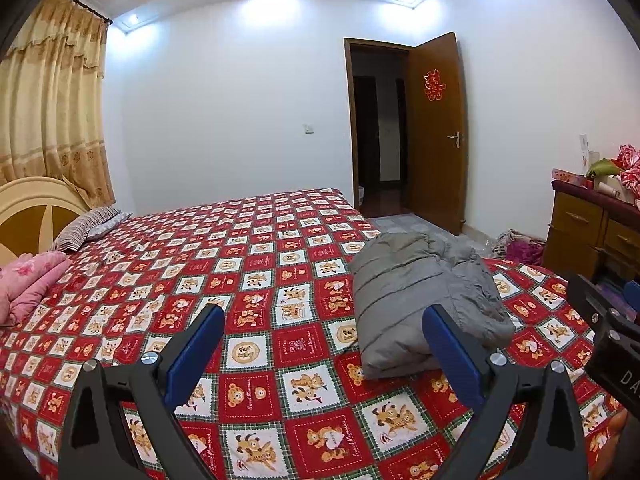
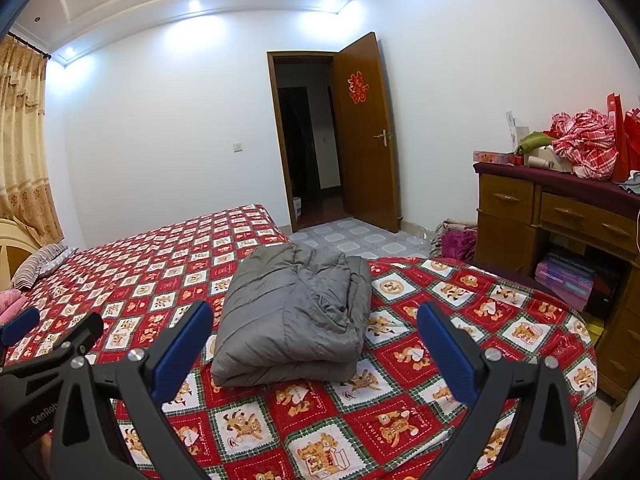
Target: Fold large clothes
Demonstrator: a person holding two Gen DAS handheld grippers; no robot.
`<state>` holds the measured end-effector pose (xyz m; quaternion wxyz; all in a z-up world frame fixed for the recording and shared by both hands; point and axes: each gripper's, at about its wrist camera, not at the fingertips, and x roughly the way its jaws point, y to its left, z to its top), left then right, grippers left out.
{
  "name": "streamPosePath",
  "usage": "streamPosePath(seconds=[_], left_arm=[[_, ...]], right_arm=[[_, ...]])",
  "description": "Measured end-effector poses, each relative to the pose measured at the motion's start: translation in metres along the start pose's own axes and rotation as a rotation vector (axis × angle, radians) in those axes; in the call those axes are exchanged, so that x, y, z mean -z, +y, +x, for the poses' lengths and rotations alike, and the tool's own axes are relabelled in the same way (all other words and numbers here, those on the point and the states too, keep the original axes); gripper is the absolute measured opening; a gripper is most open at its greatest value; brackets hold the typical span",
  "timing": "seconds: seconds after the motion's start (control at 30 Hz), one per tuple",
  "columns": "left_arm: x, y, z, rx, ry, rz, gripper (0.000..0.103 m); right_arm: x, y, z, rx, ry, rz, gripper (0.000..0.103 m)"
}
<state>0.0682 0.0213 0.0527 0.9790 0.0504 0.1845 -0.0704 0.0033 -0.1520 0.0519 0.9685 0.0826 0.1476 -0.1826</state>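
A grey padded jacket lies folded into a thick bundle on the red patterned bedspread. It also shows in the right wrist view, just ahead of the fingers. My left gripper is open and empty, held above the bed to the left of the jacket. My right gripper is open and empty, held above the bed with the jacket just beyond its fingertips. The right gripper's body shows at the right edge of the left wrist view. The left gripper shows at the left edge of the right wrist view.
A pink folded blanket and striped pillow lie by the headboard. A wooden dresser with heaped items stands right of the bed. An open door is at the back. Clothes lie on the floor.
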Motion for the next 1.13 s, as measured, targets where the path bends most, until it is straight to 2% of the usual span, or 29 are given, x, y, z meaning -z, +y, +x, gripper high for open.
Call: streamPosePath(seconds=[0.47, 1.13], left_arm=[[-0.001, 0.007, 0.002, 0.006, -0.022, -0.027, 0.099], [0.001, 0.008, 0.006, 0.025, 0.003, -0.018, 0.099]], right_arm=[[0.003, 0.007, 0.001, 0.003, 0.006, -0.006, 0.103], [0.007, 0.011, 0.004, 0.001, 0.032, -0.013, 0.103]])
